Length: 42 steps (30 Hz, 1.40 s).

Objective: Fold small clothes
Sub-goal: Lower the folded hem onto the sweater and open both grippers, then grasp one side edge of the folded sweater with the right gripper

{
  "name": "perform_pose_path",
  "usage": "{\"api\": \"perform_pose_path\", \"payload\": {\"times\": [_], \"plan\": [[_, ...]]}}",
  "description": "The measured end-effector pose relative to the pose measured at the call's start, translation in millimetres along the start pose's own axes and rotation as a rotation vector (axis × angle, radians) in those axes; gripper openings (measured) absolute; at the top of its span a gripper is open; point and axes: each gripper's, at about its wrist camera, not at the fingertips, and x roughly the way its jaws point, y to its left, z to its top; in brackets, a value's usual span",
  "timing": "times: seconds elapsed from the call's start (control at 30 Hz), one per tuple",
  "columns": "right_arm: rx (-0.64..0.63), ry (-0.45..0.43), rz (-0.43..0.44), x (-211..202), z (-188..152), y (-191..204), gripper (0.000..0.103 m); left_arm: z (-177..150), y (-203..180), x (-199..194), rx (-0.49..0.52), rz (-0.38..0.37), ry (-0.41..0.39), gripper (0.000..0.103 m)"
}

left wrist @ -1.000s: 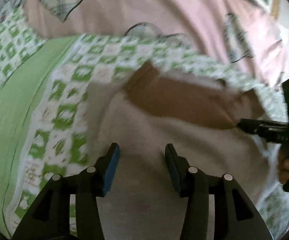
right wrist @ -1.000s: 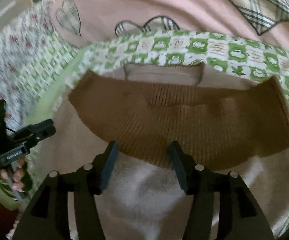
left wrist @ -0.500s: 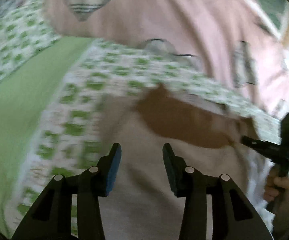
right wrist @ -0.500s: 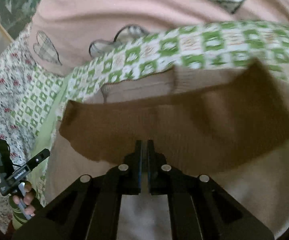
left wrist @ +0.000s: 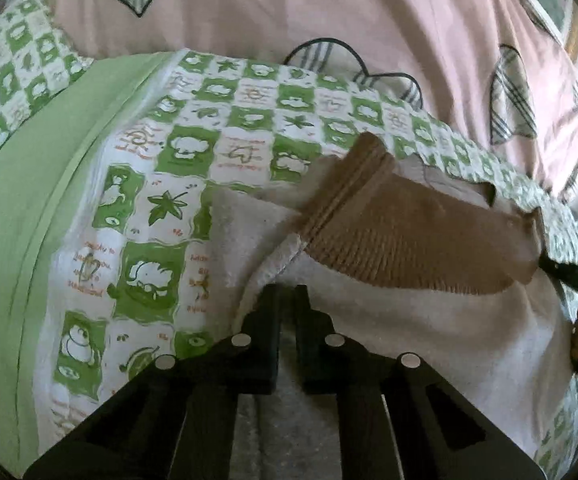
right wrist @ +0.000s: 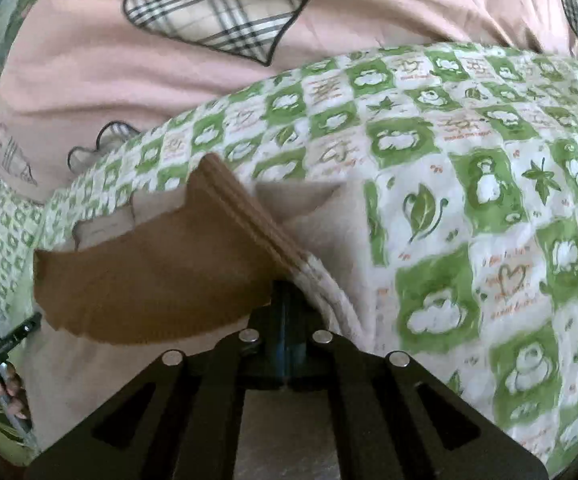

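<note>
- Small beige fleece garment (left wrist: pixel 429 320) with a brown ribbed knit yoke (left wrist: pixel 405 240): it lies on the green-and-white checked bedsheet with cartoon prints (left wrist: pixel 169 184), its brown part turned toward the far pillows. In the right wrist view the same garment (right wrist: pixel 341 224) occupies the lower left, with the yoke (right wrist: pixel 161 276) spreading leftward.
- Left gripper (left wrist: pixel 287 300): its two black fingers are drawn nearly together, with a thin strip of beige fleece pinched between them just below the yoke's lower edge. The fabric bunches into a raised fold at the fingertips.
- Right gripper (right wrist: pixel 287 300): its fingers are closed tight on the garment's edge, where the ribbed brown border meets the rolled beige hem. That border rises from the tips as a stiff diagonal ridge.
- Each gripper appears at the margin of the other's view: the right one at the far right edge (left wrist: pixel 569 272), the left one at the lower left edge (right wrist: pixel 5 344), both at the garment's opposite sides.
- Pink pillow with plaid heart patches (right wrist: pixel 217 12): it rests beyond the garment, against the sheet's far end.
- Plain light green cloth band (left wrist: pixel 21 216): it runs along the sheet's left side.
</note>
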Motion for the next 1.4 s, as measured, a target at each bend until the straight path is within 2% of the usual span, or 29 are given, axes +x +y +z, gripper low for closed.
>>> {"api": "perform_pose_path", "payload": {"times": [0.1, 0.17, 0.2, 0.3, 0.37, 0.47, 0.6, 0.7, 0.9, 0.97, 1.0, 1.03, 1.23, 1.3, 1.37, 1.4], "plan": [[0.013, -0.004, 0.0, -14, -7, 3, 0.0, -6, -5, -12, 0.035, 0.036, 0.01, 0.009], [0.0, -0.009, 0.003, -32, -19, 8, 0.004, -14, -11, -27, 0.028, 0.046, 0.006, 0.023], [-0.01, -0.009, 0.024, -42, -27, 12, 0.004, -22, -14, -40, 0.015, 0.037, -0.003, 0.025], [-0.026, -0.005, 0.076, -63, -53, 25, 0.004, -50, -24, -72, -0.049, -0.035, -0.008, 0.029], [-0.026, 0.003, 0.11, -78, -75, 30, 0.004, -69, -27, -88, -0.109, -0.079, -0.003, 0.04], [-0.017, 0.014, 0.134, -96, -107, 33, 0.004, -105, -28, -109, -0.227, -0.138, 0.005, 0.049], [0.017, 0.031, 0.155, -112, -141, 35, 0.004, -148, -24, -114, -0.394, -0.198, 0.046, 0.055], [0.044, 0.039, 0.168, -119, -162, 36, 0.005, -177, -25, -107, -0.499, -0.277, 0.076, 0.057], [0.077, 0.049, 0.204, -126, -191, 44, 0.009, -179, -31, -97, -0.572, -0.288, 0.013, 0.068], [0.072, 0.051, 0.213, -127, -195, 49, 0.029, -175, -26, -90, -0.609, -0.289, -0.003, 0.068], [0.071, 0.047, 0.218, -128, -196, 51, 0.05, -172, -22, -86, -0.645, -0.299, -0.018, 0.068], [0.07, 0.037, 0.223, -129, -196, 53, 0.059, -170, -18, -84, -0.67, -0.302, -0.028, 0.068], [0.052, 0.024, 0.253, -130, -190, 66, 0.059, -141, 3, -64, -0.745, -0.258, -0.087, 0.067], [0.048, 0.021, 0.259, -130, -188, 68, 0.059, -134, 12, -61, -0.756, -0.232, -0.108, 0.057], [0.053, 0.019, 0.265, -129, -186, 68, 0.059, -128, 19, -55, -0.754, -0.199, -0.108, 0.023], [0.054, 0.019, 0.264, -128, -184, 67, 0.059, -127, 25, -51, -0.758, -0.21, -0.107, 0.02]]}}
